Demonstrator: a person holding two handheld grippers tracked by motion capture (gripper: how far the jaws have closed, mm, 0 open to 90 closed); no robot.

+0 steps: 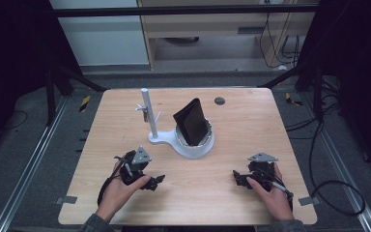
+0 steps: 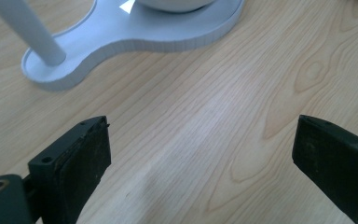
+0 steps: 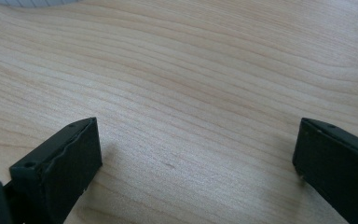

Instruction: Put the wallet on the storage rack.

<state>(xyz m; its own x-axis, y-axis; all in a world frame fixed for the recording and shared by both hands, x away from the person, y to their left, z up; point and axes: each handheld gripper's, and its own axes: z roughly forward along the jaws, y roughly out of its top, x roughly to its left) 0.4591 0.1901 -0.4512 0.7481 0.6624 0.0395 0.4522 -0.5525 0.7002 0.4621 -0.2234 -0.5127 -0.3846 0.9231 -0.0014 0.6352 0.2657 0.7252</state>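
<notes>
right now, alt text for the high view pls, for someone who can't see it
A person's two hands rest on a wooden table, each holding a black gripper, the left gripper and right gripper both open and empty. Beyond them stands a white stand with an upright post, its bowl holding a black wallet on end.

High view sits above the near edge looking forward and down over the whole table [image 1: 251, 125], while both gripper views skim low and close over the wood, sharing the white stand [image 2: 135, 32] with it, barely clipped in the right one.
</notes>
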